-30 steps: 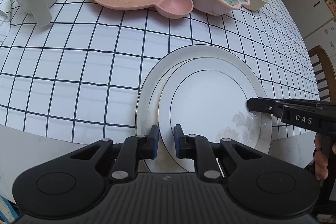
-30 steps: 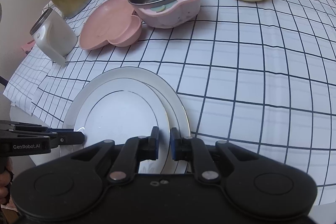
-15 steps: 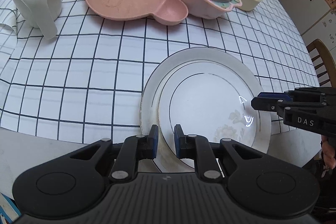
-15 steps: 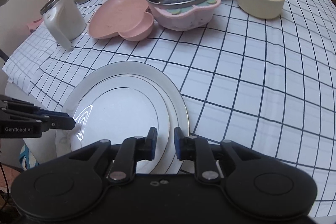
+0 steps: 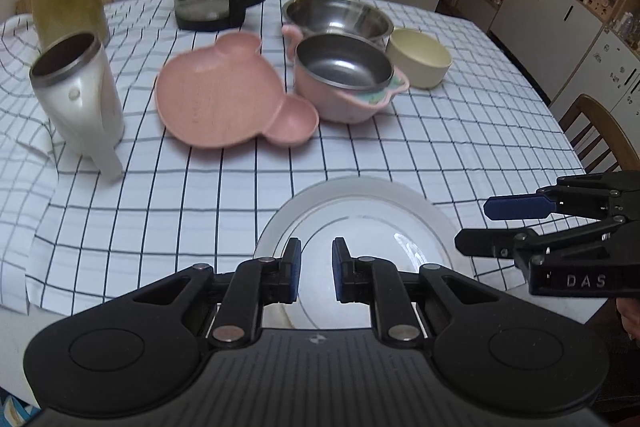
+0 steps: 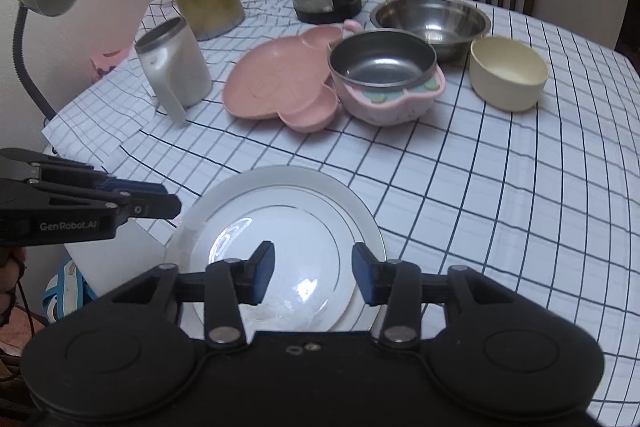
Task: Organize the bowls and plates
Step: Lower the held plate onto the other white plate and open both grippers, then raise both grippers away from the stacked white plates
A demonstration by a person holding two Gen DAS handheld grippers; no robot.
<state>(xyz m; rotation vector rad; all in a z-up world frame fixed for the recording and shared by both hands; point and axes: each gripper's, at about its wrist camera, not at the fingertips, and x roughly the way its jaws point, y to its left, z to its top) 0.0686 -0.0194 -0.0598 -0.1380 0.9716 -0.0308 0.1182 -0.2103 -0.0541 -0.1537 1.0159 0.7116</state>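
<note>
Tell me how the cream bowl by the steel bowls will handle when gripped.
The cream bowl looks rigid and probably light. Its smooth, steep wall may slip between pads. Low and wide, it seems unlikely to tip.

White lettering "DAS" is showing on the black body of the right gripper (image 5: 500,225), seen from the left wrist. "GenRobot.AI" is reading in white on the side of the left gripper (image 6: 160,199), seen from the right wrist. Nothing else is legible.
</note>
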